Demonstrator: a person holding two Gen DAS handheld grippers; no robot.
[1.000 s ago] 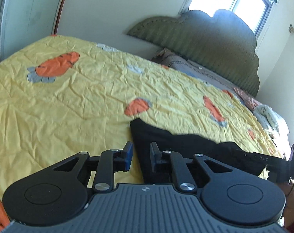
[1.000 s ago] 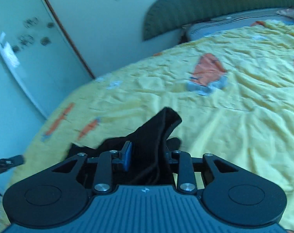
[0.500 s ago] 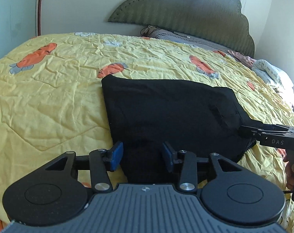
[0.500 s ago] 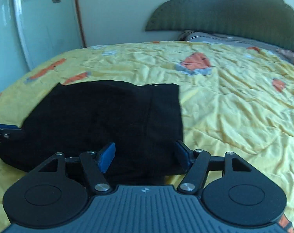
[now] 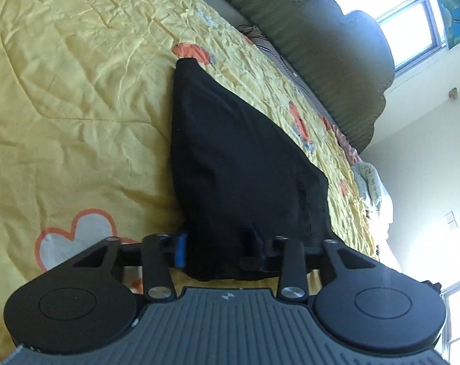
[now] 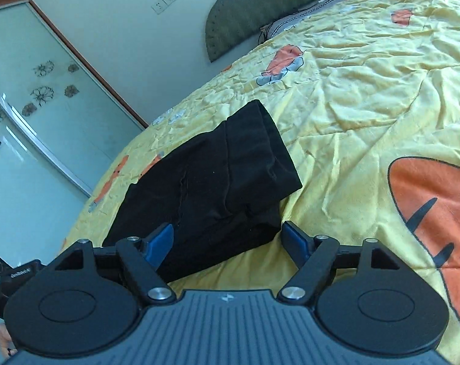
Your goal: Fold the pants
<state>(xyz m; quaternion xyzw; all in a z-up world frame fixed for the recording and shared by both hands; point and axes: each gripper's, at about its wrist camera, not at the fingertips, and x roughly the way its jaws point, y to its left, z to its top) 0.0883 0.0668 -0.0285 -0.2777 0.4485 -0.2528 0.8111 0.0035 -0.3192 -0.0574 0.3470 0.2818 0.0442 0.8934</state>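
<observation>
— Jaws first: how do we read our left gripper [image 5: 219, 248]?

— Its jaws are closing, partly open, with the near edge of the black pants [image 5: 239, 167] between them. Whether the pads press the cloth yet, we cannot tell.

— And where do the pants sit?

— Folded into a flat bundle on the yellow quilt [image 5: 77, 97], stretching away from us toward the green headboard [image 5: 327, 60]. Left of the pants on the quilt we see a white heart outlined in orange.

— Now our right gripper [image 6: 230, 240]?

— Its jaws are opening and stand wide. The near corner of the pants [image 6: 217, 182] lies between the blue pads [image 6: 160, 243], but the right pad is clear of the cloth, so nothing is held.

— Anything beside the pants there?

— Right of them a large orange patch on the quilt [image 6: 366, 115]; left, beyond the bed, a glass sliding door [image 6: 32, 121]. No containers show in either view.
</observation>
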